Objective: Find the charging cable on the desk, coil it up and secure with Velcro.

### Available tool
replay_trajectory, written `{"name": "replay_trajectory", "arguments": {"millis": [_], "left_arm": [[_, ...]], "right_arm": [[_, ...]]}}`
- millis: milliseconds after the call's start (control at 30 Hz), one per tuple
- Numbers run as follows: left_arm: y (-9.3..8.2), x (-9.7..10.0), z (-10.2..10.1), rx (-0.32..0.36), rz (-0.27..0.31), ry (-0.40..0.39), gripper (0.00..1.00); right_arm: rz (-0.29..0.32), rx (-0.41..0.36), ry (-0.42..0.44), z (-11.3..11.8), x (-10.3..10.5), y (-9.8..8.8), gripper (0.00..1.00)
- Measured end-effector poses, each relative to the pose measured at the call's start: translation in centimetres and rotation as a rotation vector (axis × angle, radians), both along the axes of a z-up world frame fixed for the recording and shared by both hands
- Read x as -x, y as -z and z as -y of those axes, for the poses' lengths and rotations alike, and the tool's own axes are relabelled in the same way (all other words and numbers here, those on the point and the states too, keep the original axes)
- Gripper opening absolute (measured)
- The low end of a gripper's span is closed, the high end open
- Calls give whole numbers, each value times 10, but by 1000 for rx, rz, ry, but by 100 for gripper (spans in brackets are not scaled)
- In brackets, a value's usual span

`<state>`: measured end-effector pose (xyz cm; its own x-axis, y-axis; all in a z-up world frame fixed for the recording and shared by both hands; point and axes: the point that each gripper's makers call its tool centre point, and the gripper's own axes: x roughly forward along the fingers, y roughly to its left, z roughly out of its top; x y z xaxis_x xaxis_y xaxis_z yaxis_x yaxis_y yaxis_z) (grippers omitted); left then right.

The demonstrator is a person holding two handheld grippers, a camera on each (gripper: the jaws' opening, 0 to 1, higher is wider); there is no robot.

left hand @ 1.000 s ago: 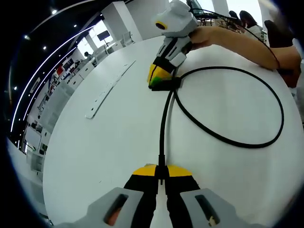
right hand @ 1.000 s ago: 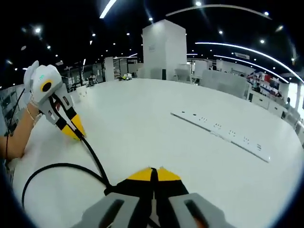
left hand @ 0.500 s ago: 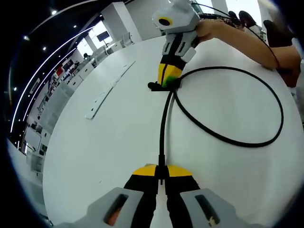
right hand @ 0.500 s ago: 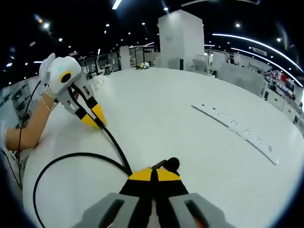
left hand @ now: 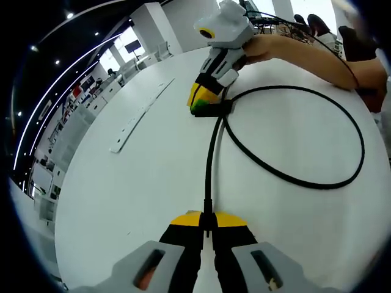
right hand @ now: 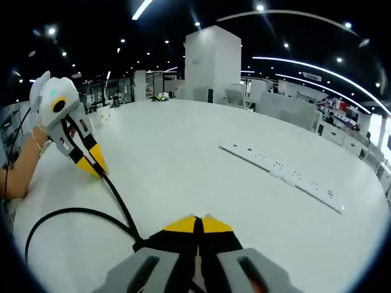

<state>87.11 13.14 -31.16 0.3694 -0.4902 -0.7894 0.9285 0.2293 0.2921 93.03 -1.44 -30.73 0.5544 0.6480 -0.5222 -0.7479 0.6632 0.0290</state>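
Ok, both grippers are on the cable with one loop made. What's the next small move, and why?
Probably swing the left gripper with its straight cable end round toward the right gripper, to lay a second turn. The cable forms just one wide loop on the desk, and both grippers look shut on it.

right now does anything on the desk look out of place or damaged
Nothing stands out. The black cable lies in one loose loop on the white desk, pinched at each end by the left gripper and right gripper. The white power strip lies flat and apart.
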Motion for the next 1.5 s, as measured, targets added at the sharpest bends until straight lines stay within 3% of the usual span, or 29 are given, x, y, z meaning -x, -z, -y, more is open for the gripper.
{"name": "replay_trajectory", "arguments": {"millis": [67,133,233,333,567,633,667,767,867,900,933,967,1000,1100,1133,1267,1500], "left_arm": [[0,0,0,4,-2,0,6],[0,-1,0,4,-3,1,6],[0,-1,0,2,-2,0,6],[-1,-2,1,4,-1,1,6],[-1,-1,2,0,0,-1,6],[-2,-1,2,0,1,-2,6],[-2,-1,2,0,1,-3,6],[-2,0,3,2,0,-3,6],[-2,0,3,1,1,-3,6],[-2,0,3,0,1,-3,6],[-2,0,3,0,-1,-4,6],[-3,0,3,1,-3,-7,6],[-3,0,3,1,-5,-10,6],[-3,-2,2,14,-43,-64,6],[-3,-2,2,15,-43,-65,6],[-3,0,-1,11,-47,-76,6],[-3,3,-1,-12,-48,-74,6]], "right_arm": [[-67,-14,-36,2,13,-4,2],[-94,-4,-37,4,18,-4,2],[-164,4,-108,-3,34,3,2],[-180,-1,-67,-1,30,8,2],[-107,23,-72,0,30,6,2],[-89,10,-48,1,26,6,2],[-51,23,-3,7,17,3,2],[-58,18,-30,6,22,1,2],[-58,-19,28,18,16,-4,2],[-76,-10,14,21,19,-3,2],[-106,52,5,30,23,5,2],[-68,71,-19,34,22,2,2],[-139,89,-3,40,31,8,2],[-182,87,-72,40,46,9,2],[-167,97,-111,39,47,7,2],[-176,162,-105,54,54,4,2],[-157,134,-71,52,39,2,3]]}}
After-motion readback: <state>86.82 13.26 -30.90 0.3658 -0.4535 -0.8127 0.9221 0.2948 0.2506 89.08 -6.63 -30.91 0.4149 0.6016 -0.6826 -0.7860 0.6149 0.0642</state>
